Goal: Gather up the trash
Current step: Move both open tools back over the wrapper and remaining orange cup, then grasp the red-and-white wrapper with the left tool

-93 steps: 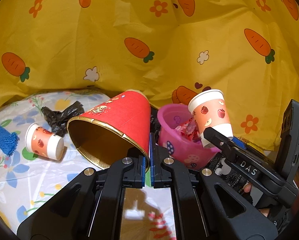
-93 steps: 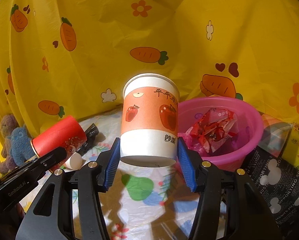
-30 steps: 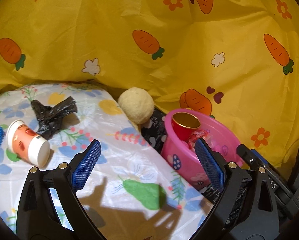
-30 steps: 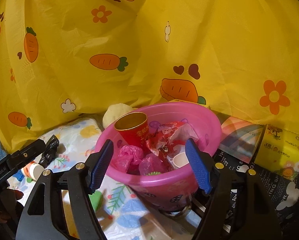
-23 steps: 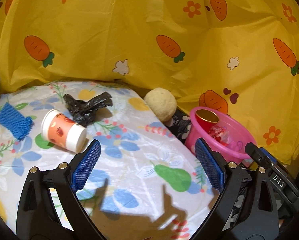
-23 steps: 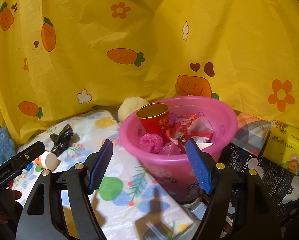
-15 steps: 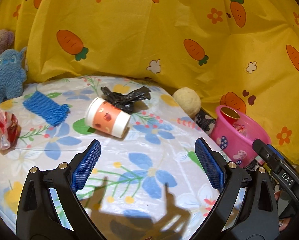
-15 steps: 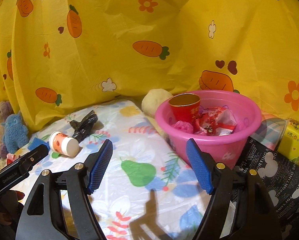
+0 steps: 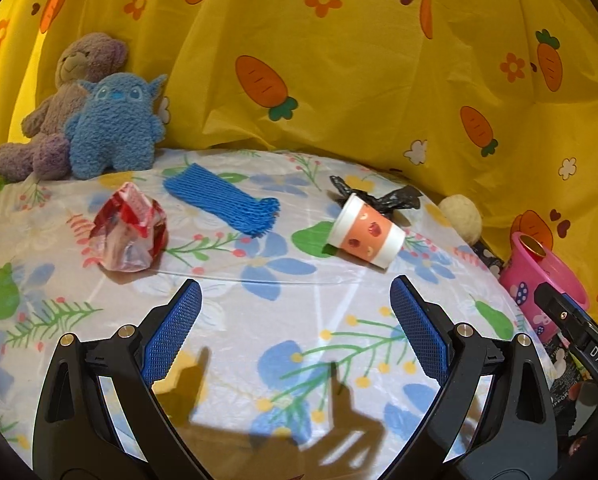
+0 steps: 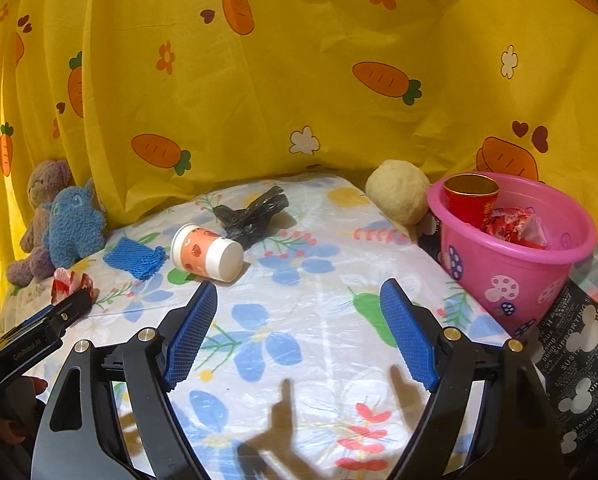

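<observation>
A pink bucket point(image 10: 527, 276) at the right holds a red cup point(image 10: 469, 196) and crumpled wrappers; its rim shows in the left wrist view point(image 9: 555, 276). On the floral sheet lie an apple-print paper cup point(image 9: 365, 232) point(image 10: 205, 254) on its side, a black bag scrap point(image 9: 395, 198) point(image 10: 255, 212), a blue foam net point(image 9: 223, 200) point(image 10: 135, 258) and a red-and-clear wrapper point(image 9: 129, 228) point(image 10: 69, 282). My left gripper point(image 9: 295, 328) is open and empty above the sheet. My right gripper point(image 10: 299, 328) is open and empty, left of the bucket.
Two plush toys, brown point(image 9: 51, 120) and blue point(image 9: 113, 128), sit at the back left against the yellow carrot curtain point(image 9: 339, 60). A beige ball point(image 10: 399, 196) rests beside the bucket. A black printed bag point(image 10: 579, 344) lies at the right.
Both grippers let go of their cups into the bucket, opened, and swung left and back from it. The left wrist view now takes in the wrapper, net and plush toys.
</observation>
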A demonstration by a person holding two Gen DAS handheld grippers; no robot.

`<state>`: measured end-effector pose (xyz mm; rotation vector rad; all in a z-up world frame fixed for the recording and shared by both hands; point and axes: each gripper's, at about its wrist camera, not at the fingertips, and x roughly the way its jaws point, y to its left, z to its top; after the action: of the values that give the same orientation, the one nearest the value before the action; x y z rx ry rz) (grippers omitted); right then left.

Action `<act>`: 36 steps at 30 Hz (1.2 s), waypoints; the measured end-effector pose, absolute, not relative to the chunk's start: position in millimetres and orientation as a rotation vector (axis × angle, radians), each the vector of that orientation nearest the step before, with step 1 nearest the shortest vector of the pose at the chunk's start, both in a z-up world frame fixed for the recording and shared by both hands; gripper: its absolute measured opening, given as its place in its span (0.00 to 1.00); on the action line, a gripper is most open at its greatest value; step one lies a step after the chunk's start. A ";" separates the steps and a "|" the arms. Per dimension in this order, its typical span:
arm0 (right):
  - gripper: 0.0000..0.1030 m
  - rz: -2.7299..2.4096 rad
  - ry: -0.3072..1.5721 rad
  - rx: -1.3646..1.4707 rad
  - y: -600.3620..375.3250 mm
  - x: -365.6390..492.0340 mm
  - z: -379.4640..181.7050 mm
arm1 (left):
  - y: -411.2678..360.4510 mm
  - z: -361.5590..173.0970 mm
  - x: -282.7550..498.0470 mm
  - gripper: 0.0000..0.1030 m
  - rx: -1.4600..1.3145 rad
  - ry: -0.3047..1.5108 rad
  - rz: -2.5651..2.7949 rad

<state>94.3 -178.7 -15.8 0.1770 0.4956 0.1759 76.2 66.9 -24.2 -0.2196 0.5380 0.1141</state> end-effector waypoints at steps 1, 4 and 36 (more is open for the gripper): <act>0.80 0.184 0.498 0.171 -174.3 95.2 -16.0 | 74.1 -24.8 74.8 0.91 -0.220 0.540 0.135; 0.81 0.209 0.507 0.157 -158.3 100.7 -16.1 | 94.4 -26.5 71.2 0.91 -0.230 0.540 0.186; 0.92 0.235 0.670 0.080 -47.8 230.0 -32.1 | 208.3 -74.8 158.7 0.57 -0.321 0.753 0.234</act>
<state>230.0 -47.8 -32.1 0.0798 0.6701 0.2348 158.7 208.3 -74.8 -0.3207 0.7525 0.2342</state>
